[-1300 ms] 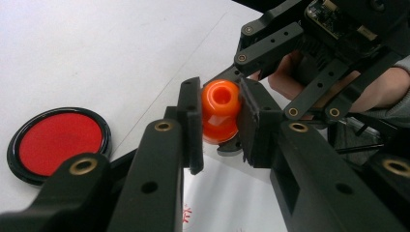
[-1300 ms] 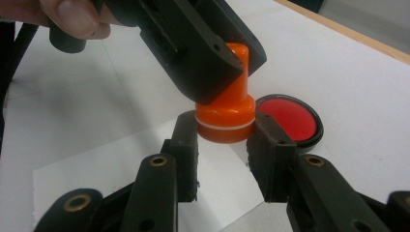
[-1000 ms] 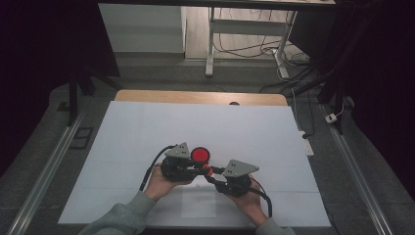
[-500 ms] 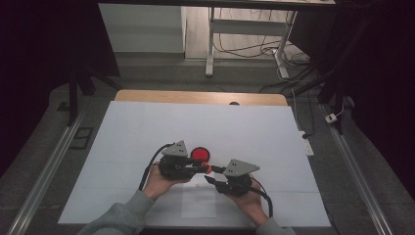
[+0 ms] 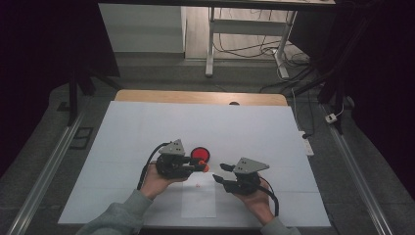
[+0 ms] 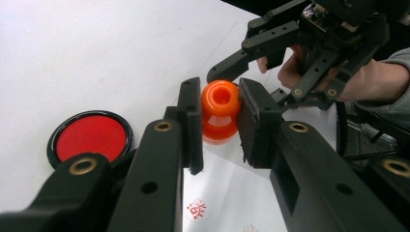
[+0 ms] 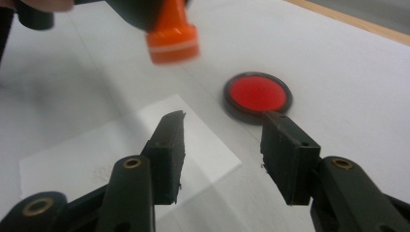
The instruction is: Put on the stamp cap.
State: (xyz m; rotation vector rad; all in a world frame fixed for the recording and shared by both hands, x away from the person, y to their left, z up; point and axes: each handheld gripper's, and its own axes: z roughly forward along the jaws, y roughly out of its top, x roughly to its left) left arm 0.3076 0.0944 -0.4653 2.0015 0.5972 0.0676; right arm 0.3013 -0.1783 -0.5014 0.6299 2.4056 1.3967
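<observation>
So on the left, the left claw [image 5: 204,167] is clamping an orange stamp [image 6: 220,111] between its 2 jaws, holding it up over a sheet of paper [image 5: 199,199] lying on the white desk [image 5: 147,127]. A round red ink pad [image 5: 199,153] is sitting just behind it. Moving right, the right claw [image 5: 219,173] is hanging just beside the stamp, its jaws having just been opening, standing apart with nothing between them.
</observation>
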